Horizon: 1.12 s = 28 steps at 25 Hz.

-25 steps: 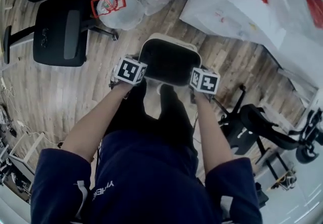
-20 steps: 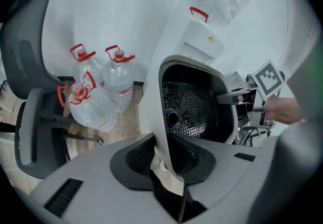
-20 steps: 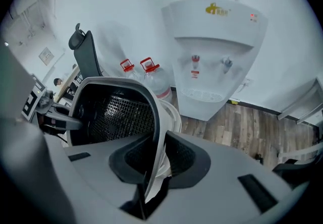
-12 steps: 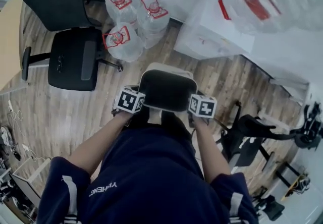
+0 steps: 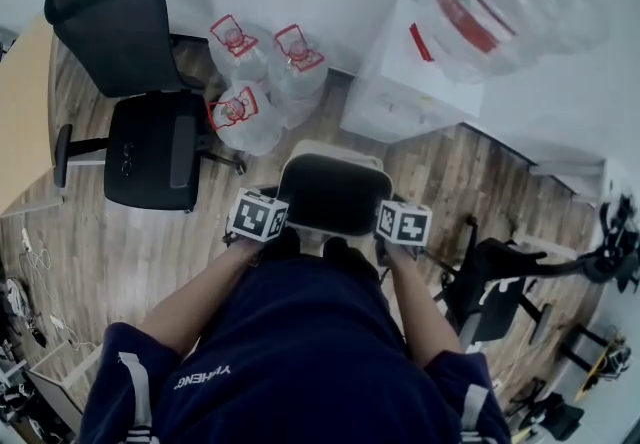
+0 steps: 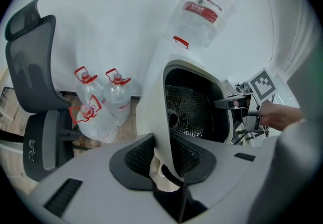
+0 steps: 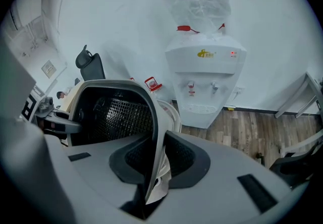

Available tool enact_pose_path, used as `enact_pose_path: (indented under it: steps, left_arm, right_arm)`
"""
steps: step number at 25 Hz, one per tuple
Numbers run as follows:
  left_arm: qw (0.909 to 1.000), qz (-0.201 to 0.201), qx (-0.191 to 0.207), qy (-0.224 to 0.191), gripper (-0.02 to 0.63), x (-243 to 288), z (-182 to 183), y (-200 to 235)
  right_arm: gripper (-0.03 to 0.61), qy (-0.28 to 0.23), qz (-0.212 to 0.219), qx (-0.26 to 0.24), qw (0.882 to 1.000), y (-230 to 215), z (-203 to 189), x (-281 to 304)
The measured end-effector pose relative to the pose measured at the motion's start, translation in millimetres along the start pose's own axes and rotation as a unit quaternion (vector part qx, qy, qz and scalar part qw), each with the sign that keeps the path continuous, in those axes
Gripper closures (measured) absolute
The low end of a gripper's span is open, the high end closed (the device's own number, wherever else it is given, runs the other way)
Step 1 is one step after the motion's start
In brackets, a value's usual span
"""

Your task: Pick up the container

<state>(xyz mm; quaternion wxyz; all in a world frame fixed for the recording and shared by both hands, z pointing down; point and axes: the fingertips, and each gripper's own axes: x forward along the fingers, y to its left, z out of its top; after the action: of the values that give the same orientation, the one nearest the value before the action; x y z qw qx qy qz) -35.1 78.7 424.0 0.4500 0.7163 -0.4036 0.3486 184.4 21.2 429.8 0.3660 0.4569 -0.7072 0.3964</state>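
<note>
The container (image 5: 335, 194) is a cream bin with a black mesh-lined inside, carried in the air in front of the person's body, above the wooden floor. My left gripper (image 5: 280, 224) is shut on its left wall, and my right gripper (image 5: 384, 232) is shut on its right wall. In the left gripper view the cream wall (image 6: 155, 102) runs straight into the left gripper (image 6: 164, 160), pinched between the black pads. The right gripper view shows the opposite wall (image 7: 154, 117) clamped the same way in the right gripper (image 7: 153, 167).
A black office chair (image 5: 150, 147) stands at the left, beside a wooden desk edge (image 5: 25, 122). Three water bottles (image 5: 262, 82) sit on the floor by the wall. A white water dispenser (image 5: 415, 72) carries a large jug (image 5: 510, 2). Another chair base (image 5: 500, 282) is at the right.
Both grippers keep their hold on the container. It now sits lower in the head view, and more of the wall, chair, bottles and dispenser has come into sight.
</note>
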Motion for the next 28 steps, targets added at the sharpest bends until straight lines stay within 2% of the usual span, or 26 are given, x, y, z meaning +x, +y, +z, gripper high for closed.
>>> enact_pose_path:
  steps: [28]
  left_arm:
    - [0.9998,-0.013,-0.017,-0.001,0.497,9,11,3]
  right_arm:
    - [0.514,-0.002,-0.011,-0.002,1.000,-8,16,11]
